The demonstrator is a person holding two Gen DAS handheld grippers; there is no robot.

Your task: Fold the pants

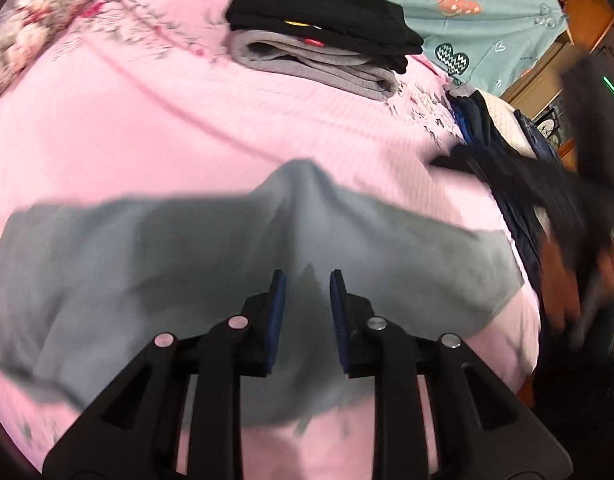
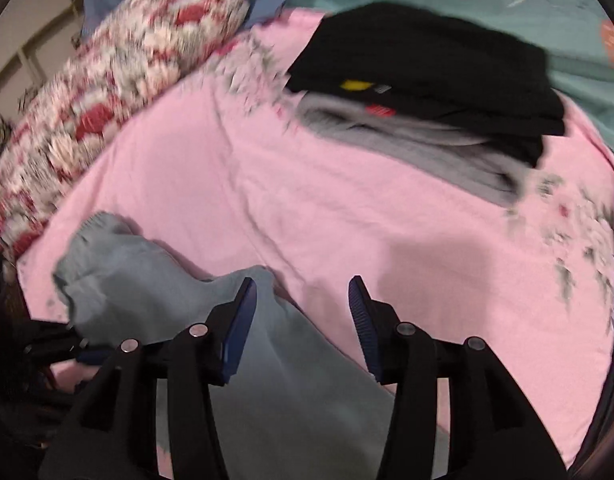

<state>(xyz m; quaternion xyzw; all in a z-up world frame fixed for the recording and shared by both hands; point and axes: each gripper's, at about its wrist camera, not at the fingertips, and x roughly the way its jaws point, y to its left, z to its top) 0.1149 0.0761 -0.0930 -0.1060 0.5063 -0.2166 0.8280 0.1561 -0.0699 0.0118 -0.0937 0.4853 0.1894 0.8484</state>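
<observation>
on the pink bedsheet (image 1: 147, 128) we see grey pants (image 1: 147, 248); left gripper (image 1: 307, 280) and right gripper (image 2: 301, 286) both spread, pinching nothing.

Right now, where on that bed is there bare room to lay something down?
The pink sheet is bare between the floral pillow, the folded stack and the grey-blue pants. It is crowded at the dark clothes pile by the edge.

Left black two-finger gripper (image 1: 307, 276), blue pads slightly parted, angled downward; right black two-finger gripper (image 2: 303, 284), jaws wide apart, nothing between.
</observation>
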